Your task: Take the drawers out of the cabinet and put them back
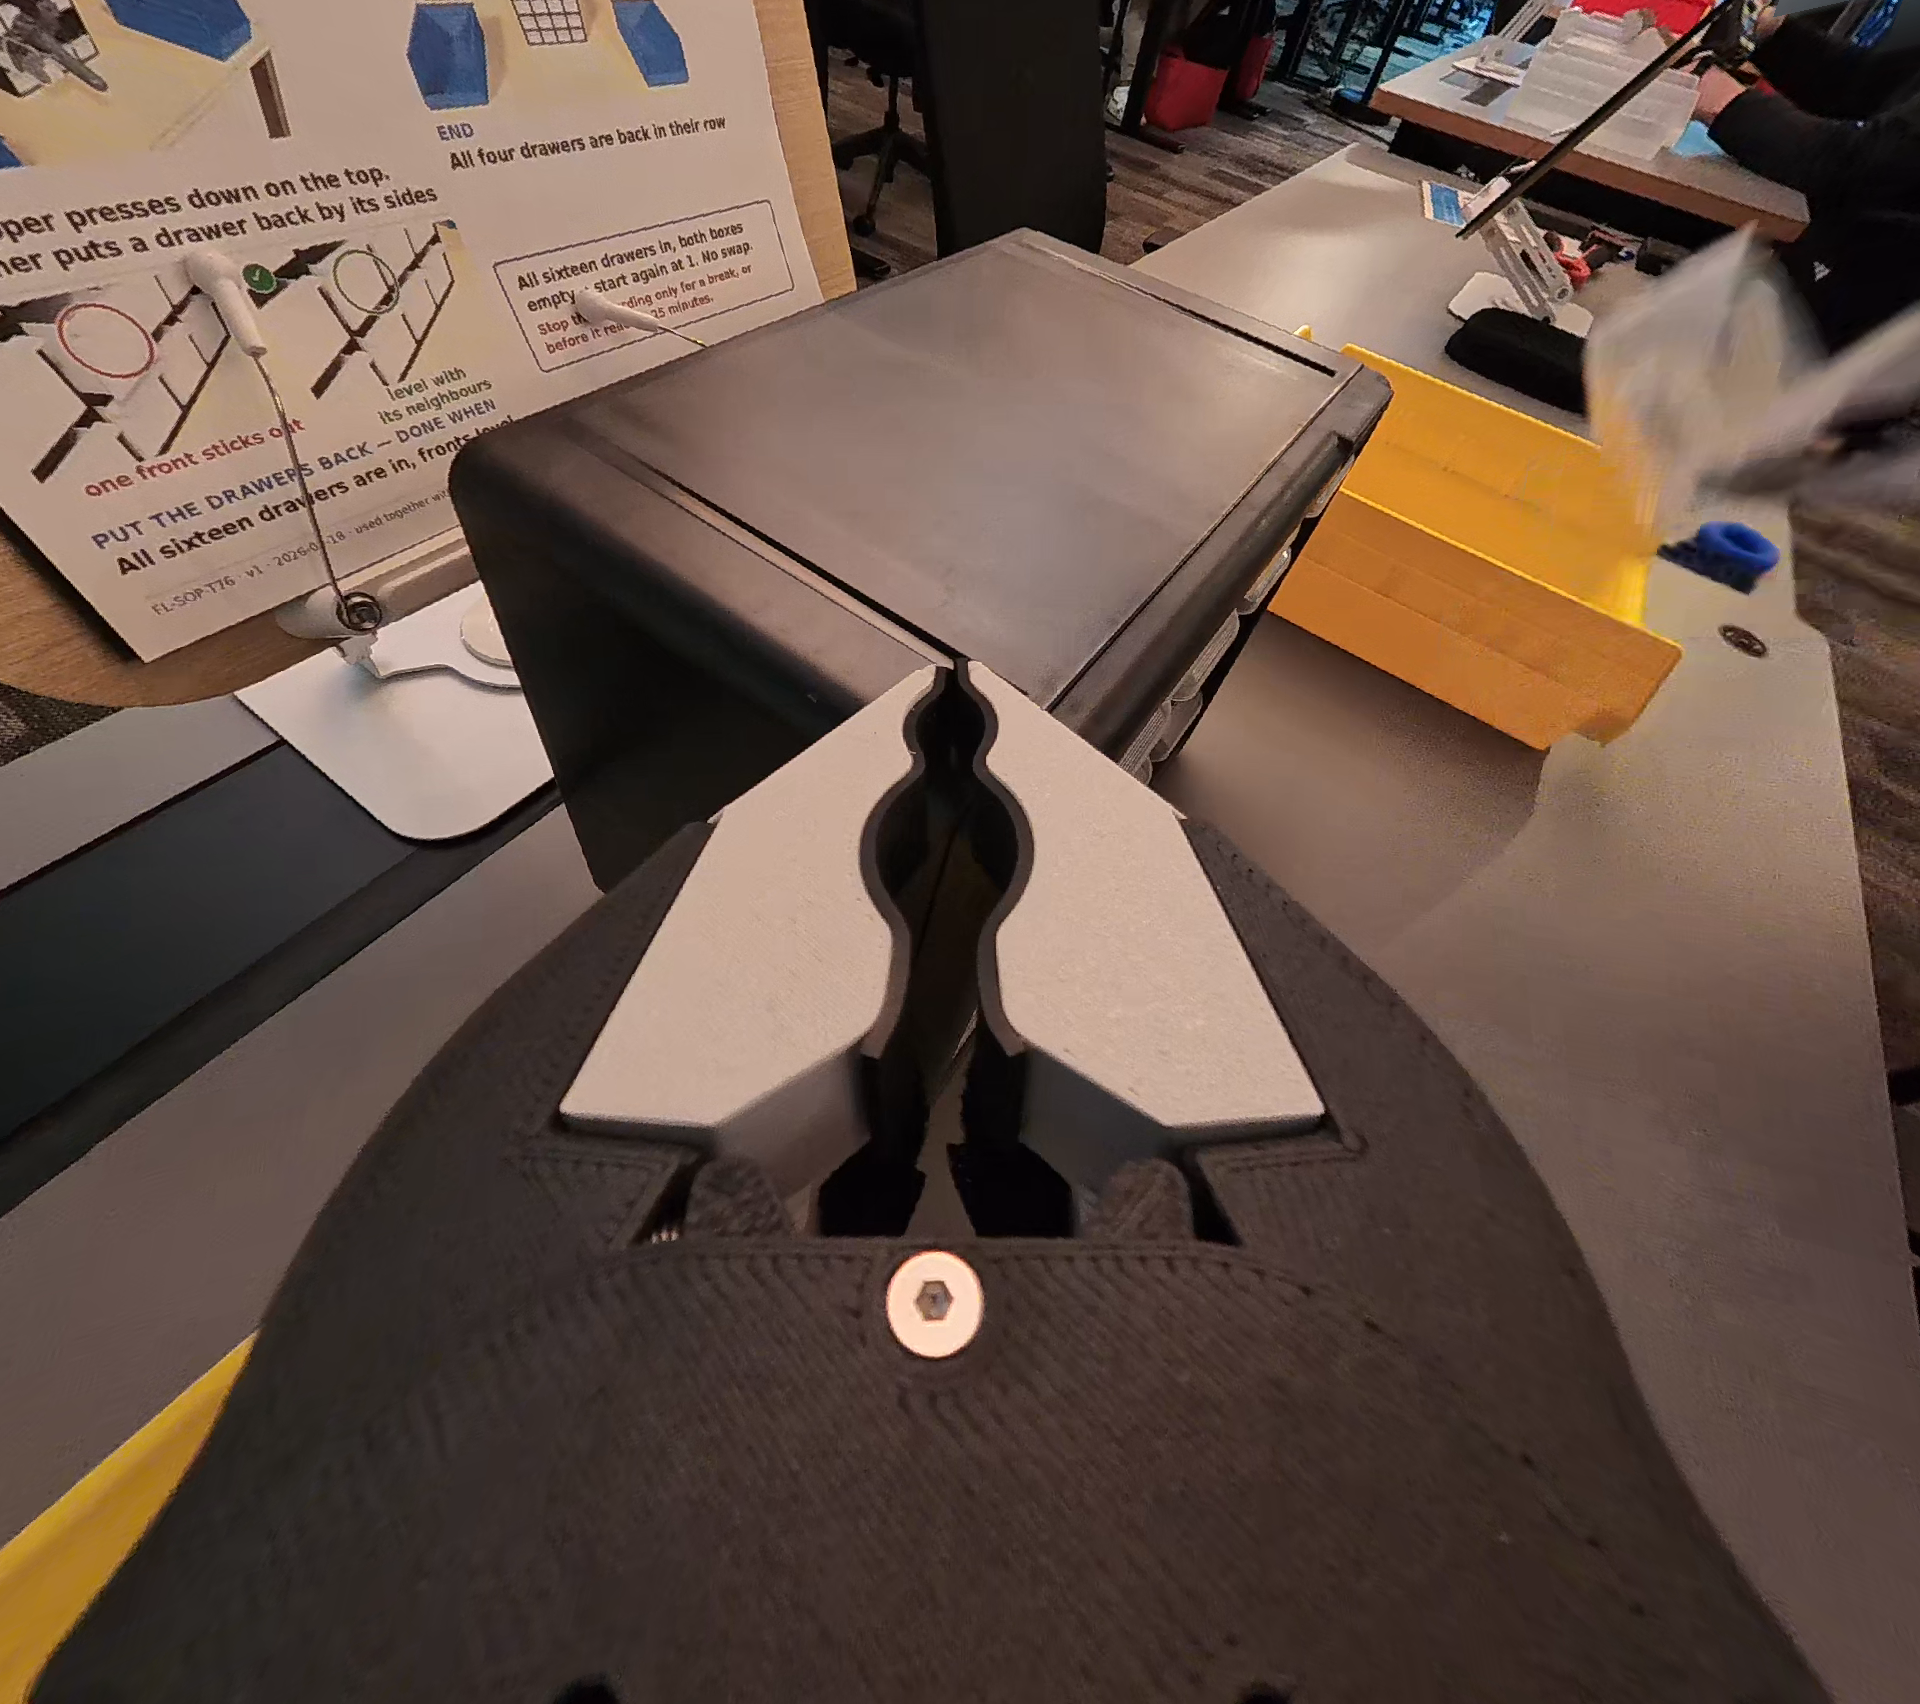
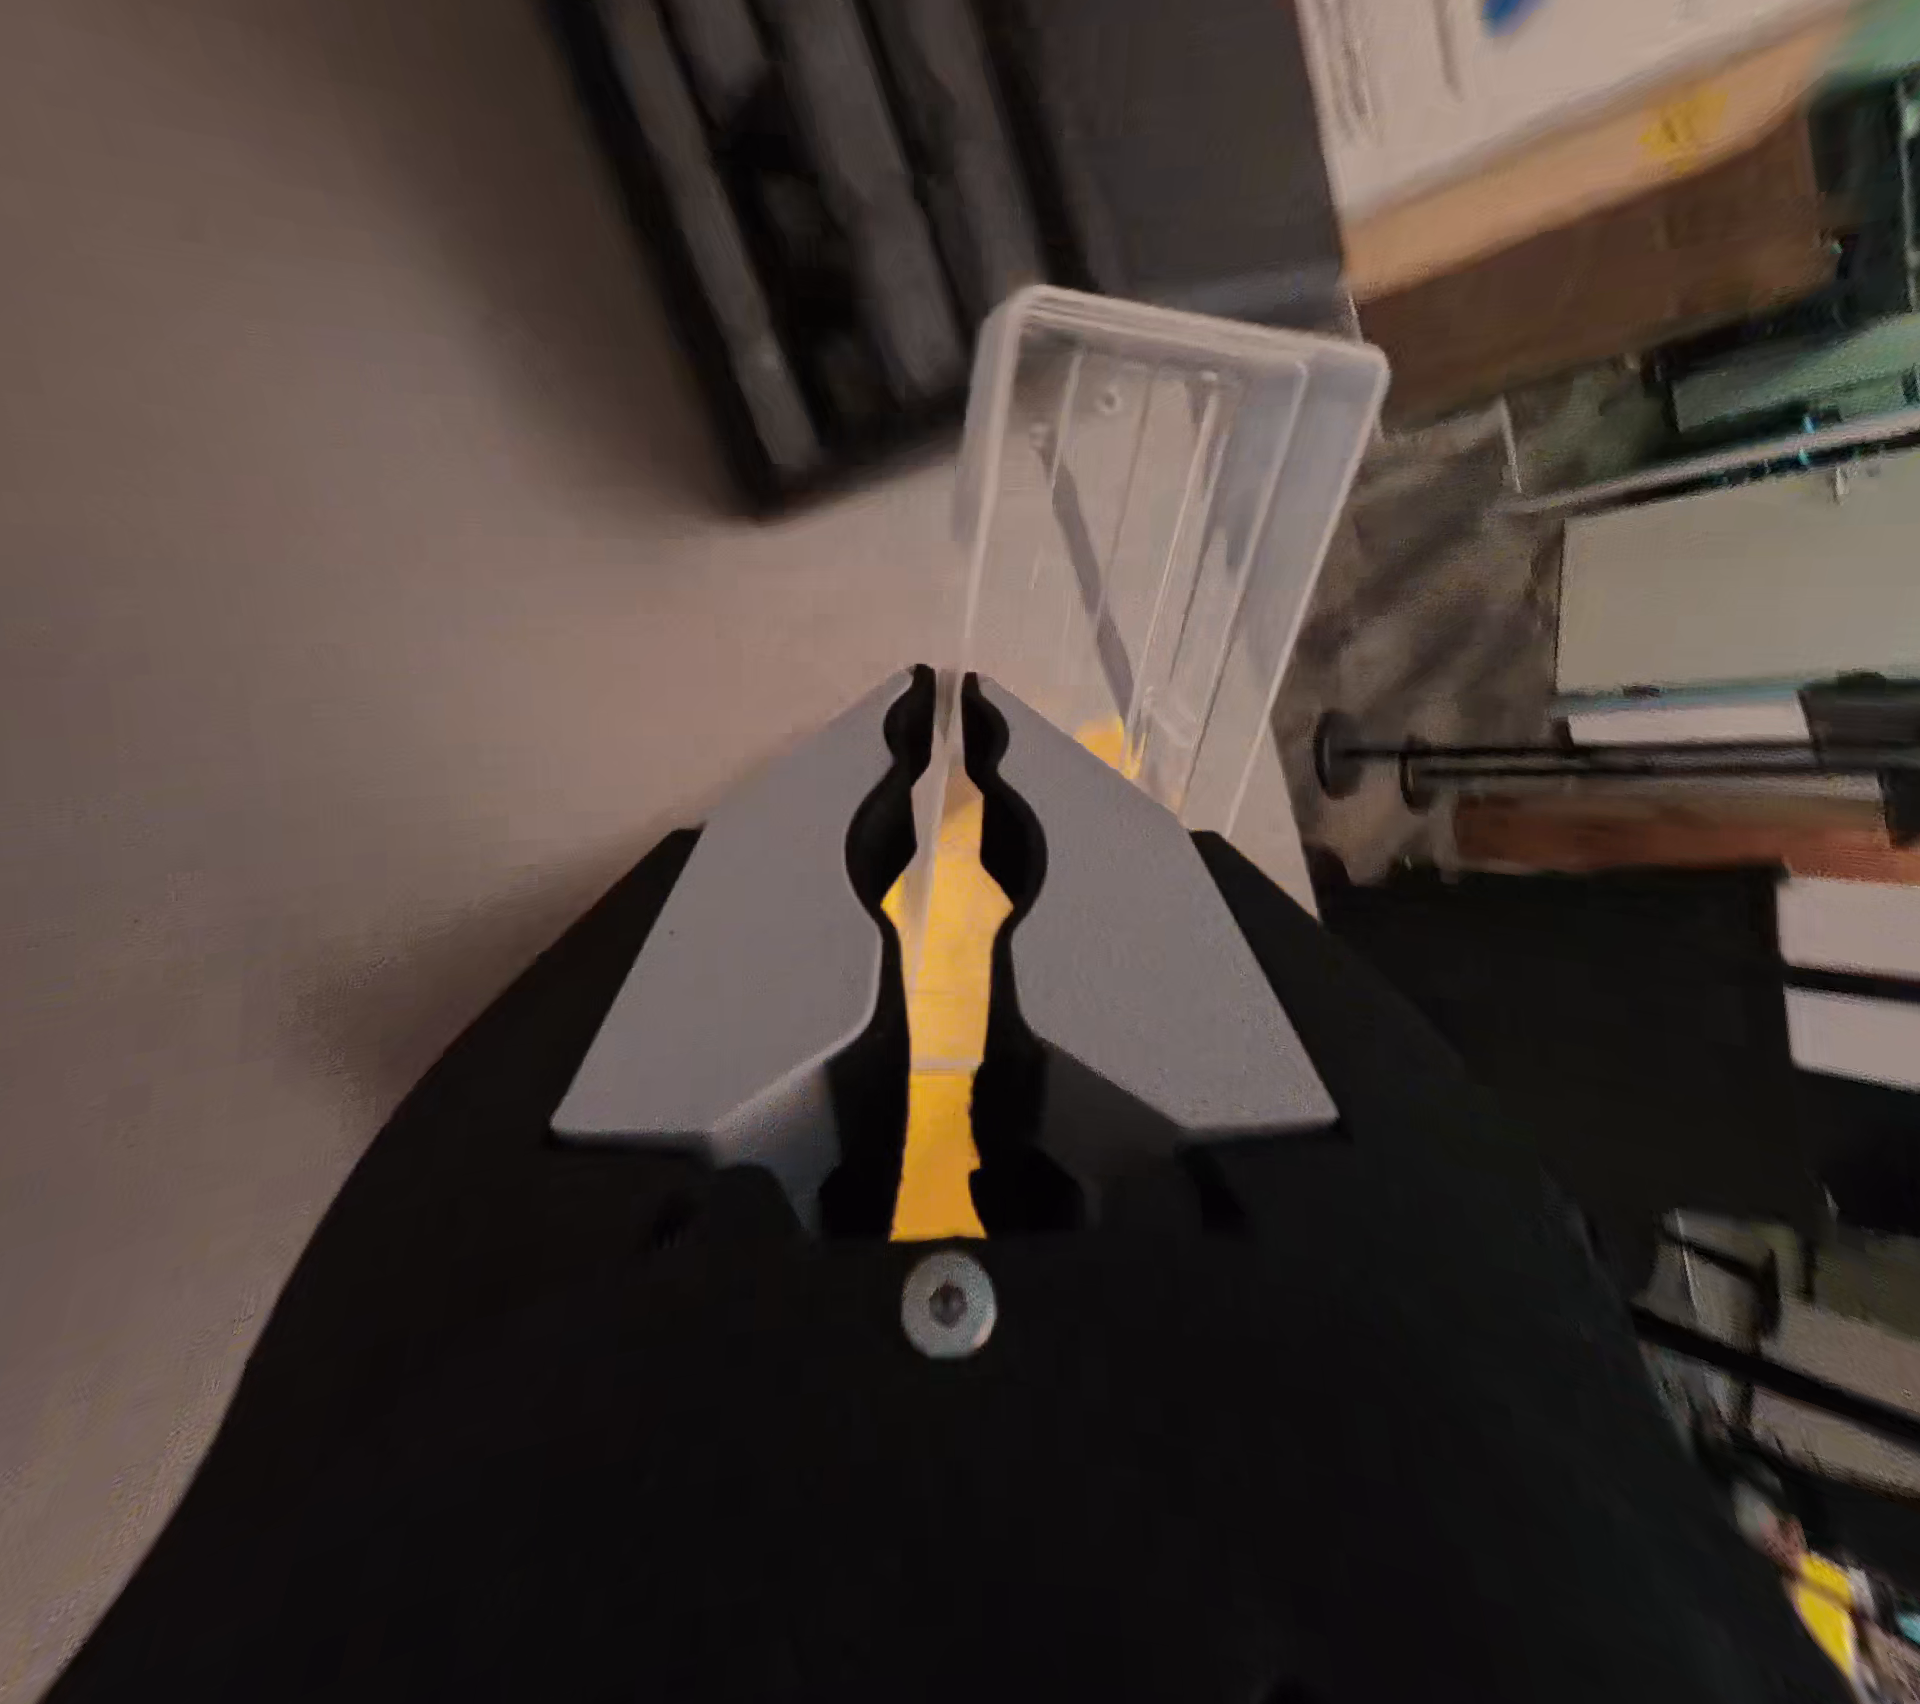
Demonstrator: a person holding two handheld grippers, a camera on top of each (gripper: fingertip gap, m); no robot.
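A clear, rectangular plastic drawer (image 2: 1164, 553) is seen at the centre of the right wrist view, pinched by one thin wall between the grey fingertips of the right claw (image 2: 943, 678), which is closed down to a sliver on that wall. The drawer is carried clear of the black plastic cabinet (image 2: 790, 127), whose dark front is blurred at the upper left of that frame. Yellow is seen through the gap of the claw and behind the drawer's lower end, but what it belongs to cannot be told.

In the left wrist view the cabinet (image 1: 935, 449) is shown at the centre, standing on the grey table (image 1: 1558, 979), with clear drawer fronts lined along its right face. The left claw (image 1: 956, 672) is shut with nothing between its fingers, its tips at the cabinet's near top corner. A yellow plastic bin (image 1: 1475, 553) is placed just right of the cabinet. A white instruction sheet (image 1: 364, 148) is propped on a stand at the upper left.
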